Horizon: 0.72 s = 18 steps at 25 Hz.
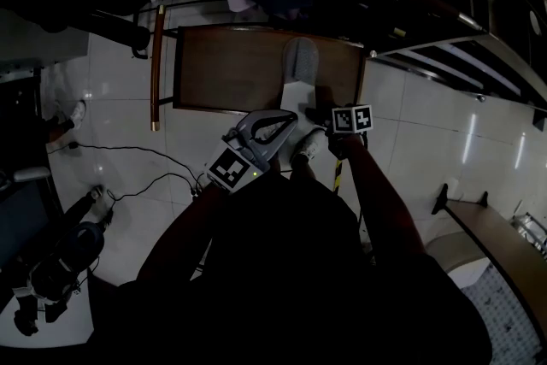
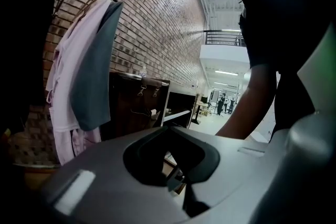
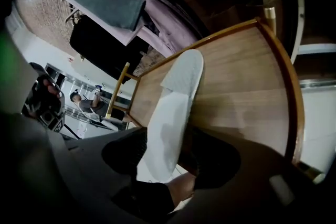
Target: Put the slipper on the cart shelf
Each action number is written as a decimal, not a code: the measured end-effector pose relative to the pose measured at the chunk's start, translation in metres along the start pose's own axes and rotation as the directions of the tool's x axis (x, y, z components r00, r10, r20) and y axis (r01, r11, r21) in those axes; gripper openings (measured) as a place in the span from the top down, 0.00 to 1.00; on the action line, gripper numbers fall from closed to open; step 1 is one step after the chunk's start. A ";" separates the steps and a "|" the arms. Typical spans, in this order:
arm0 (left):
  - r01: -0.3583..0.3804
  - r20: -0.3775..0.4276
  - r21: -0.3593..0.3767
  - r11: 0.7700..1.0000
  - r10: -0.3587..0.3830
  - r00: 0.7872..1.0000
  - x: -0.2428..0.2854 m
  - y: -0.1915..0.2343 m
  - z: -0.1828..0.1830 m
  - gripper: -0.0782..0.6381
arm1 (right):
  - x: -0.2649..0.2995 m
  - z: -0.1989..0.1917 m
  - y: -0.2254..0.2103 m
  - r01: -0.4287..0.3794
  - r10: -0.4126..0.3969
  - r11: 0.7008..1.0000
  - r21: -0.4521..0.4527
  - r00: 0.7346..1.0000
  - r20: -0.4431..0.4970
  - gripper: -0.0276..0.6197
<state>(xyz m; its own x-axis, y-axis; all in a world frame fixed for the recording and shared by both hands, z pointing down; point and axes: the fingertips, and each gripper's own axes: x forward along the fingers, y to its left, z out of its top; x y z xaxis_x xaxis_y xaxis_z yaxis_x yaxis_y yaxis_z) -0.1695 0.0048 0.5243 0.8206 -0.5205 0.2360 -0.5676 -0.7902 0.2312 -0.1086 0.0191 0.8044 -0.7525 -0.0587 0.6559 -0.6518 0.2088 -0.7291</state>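
The left tongs (image 1: 289, 117) are pressed together at the tips with nothing between them. They hang at the near edge of the table (image 1: 222, 73), just left of the slipper's heel, and whether they touch it cannot be made out.

The slipper (image 1: 299, 74) lies right of the table's middle. Its long axis runs from the near edge toward the far edge. The grey toe points at the far edge, and the pale heel end reaches back over the near edge. Whether its sole rests flat on the wood or hangs just above it cannot be told.

The right tongs (image 3: 163, 157) are pinching the slipper's heel end, one dark pad on each side of the white sole, at the table's near edge.
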 end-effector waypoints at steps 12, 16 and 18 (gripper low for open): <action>-0.023 -0.013 -0.036 0.999 0.022 1.000 -0.005 0.019 -0.009 0.89 | 0.035 -0.013 0.006 -0.066 0.079 0.992 0.104 0.989 -0.125 0.56; -0.040 -0.016 -0.043 0.998 0.039 0.999 -0.012 0.026 -0.014 0.89 | 0.046 -0.010 0.009 -0.076 0.090 0.988 0.133 0.990 -0.106 0.56; -0.049 -0.020 -0.045 0.998 0.048 0.999 -0.015 0.028 -0.016 0.89 | 0.049 -0.008 0.010 -0.075 0.089 0.987 0.140 0.991 -0.098 0.58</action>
<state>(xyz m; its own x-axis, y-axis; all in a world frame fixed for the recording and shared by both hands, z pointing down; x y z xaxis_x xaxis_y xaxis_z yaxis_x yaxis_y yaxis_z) -0.1987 -0.0045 0.5425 0.7906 -0.5515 0.2660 -0.6098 -0.7480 0.2618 -0.1510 0.0266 0.8305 -0.7949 0.0565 0.6041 -0.6000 0.0743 -0.7965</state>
